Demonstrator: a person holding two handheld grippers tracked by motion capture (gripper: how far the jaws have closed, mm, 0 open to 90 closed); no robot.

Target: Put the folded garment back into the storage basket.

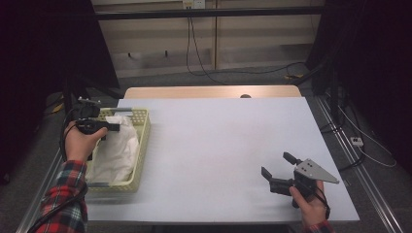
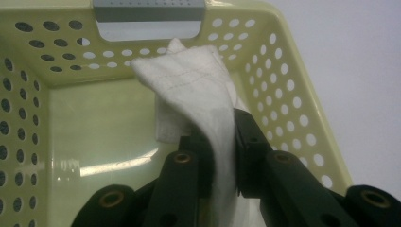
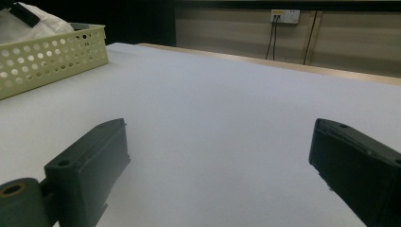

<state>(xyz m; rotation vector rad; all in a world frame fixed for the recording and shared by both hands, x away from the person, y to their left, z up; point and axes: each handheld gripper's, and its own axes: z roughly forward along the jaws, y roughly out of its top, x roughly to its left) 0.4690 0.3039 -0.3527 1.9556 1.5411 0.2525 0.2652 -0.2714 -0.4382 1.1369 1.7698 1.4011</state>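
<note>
White cloth (image 2: 198,94) is being pinched between the nearly closed jaws of the left gripper (image 2: 222,156) inside the pale yellow perforated basket (image 2: 293,94), a grip the left gripper view is showing close up. The high view is showing the right gripper (image 1: 277,167) resting wide open, holding nothing, on the white table (image 1: 218,145), well apart from the basket.

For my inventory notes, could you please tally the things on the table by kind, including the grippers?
Basket: 1
White cloth: 1
Grippers: 2, left gripper shut on the white cloth, right gripper open
Total: 4
</note>
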